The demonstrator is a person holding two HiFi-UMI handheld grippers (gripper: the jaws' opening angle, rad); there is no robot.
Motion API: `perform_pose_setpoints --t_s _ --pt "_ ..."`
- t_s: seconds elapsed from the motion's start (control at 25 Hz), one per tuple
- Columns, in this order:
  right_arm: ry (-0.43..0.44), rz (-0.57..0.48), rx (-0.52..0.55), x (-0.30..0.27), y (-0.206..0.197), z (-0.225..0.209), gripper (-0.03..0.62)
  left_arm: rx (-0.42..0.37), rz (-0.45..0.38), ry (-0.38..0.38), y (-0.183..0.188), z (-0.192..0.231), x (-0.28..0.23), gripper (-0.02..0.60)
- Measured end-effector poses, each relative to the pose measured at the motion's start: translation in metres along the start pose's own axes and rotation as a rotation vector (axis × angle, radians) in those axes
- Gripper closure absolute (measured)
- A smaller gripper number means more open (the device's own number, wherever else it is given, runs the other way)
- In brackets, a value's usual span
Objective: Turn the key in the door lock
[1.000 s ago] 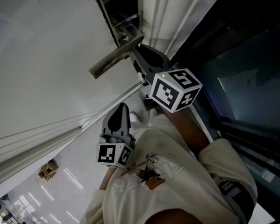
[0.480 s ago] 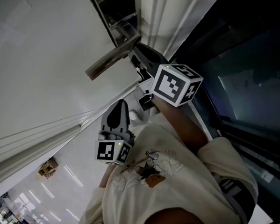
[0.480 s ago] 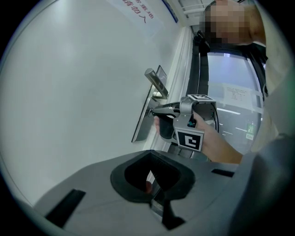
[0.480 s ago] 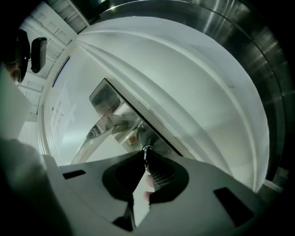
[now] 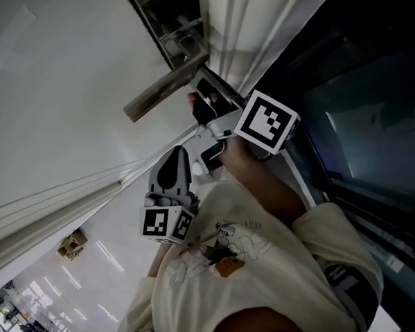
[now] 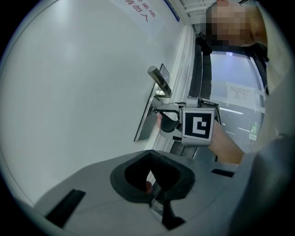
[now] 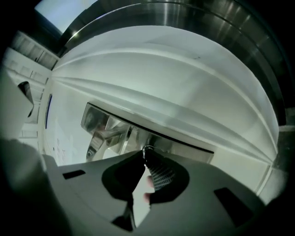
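On the white door [image 5: 64, 86] a steel lever handle [image 5: 163, 88] juts from a long metal lock plate [image 7: 184, 146]. My right gripper [image 5: 199, 107] points level at the plate just below the handle. In the right gripper view its dark pads meet at the tips on a small metal key [image 7: 146, 149] that sticks out of the plate. The keyhole itself is hidden behind the tips. My left gripper [image 5: 180, 158] hangs back, below the lock, touching nothing, with its pads together and nothing between them. From the left gripper view I see the right gripper [image 6: 161, 114] against the plate [image 6: 144, 126].
The door's frame [image 5: 242, 35] and a dark glass panel [image 5: 371, 105] run along the right. The person's arm and pale shirt [image 5: 254, 263] fill the lower middle of the head view. A tiled floor [image 5: 74, 273] lies at the lower left.
The right gripper has rolled about its own axis at the lock, so its marker cube shows a different face. Its place at the plate is unchanged. The left gripper has not moved.
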State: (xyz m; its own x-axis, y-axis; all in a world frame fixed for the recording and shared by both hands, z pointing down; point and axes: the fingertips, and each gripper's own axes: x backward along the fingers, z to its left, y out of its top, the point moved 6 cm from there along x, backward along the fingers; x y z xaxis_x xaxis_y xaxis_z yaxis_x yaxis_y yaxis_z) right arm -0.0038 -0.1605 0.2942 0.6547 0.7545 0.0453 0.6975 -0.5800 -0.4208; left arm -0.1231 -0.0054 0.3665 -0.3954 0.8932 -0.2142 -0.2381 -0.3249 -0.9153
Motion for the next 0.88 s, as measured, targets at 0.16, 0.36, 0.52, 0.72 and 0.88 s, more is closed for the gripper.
perform_pose_setpoints --t_s 0.16,0.36,0.52,0.72,0.88 --pt "-0.031 -0.005 -0.159 0.004 -0.002 -0.006 0.562 -0.001 0.004 0.008 -0.001 0.000 0.001 0.578" --pt "-0.005 -0.018 -0.347 0.003 -0.005 -0.008 0.551 0.002 0.008 0.016 -0.002 0.002 0.004 0.578" --pt "0.010 -0.026 -0.467 0.003 -0.007 -0.009 0.554 0.004 0.009 0.019 -0.003 0.003 0.006 0.578" --pt "0.042 -0.020 -0.680 0.002 -0.009 -0.010 0.561 0.005 0.012 0.024 -0.003 0.003 0.008 0.578" --pt "0.108 0.012 -1.036 -0.001 -0.014 -0.013 0.572 0.005 0.016 0.034 -0.004 0.004 0.010 0.578"
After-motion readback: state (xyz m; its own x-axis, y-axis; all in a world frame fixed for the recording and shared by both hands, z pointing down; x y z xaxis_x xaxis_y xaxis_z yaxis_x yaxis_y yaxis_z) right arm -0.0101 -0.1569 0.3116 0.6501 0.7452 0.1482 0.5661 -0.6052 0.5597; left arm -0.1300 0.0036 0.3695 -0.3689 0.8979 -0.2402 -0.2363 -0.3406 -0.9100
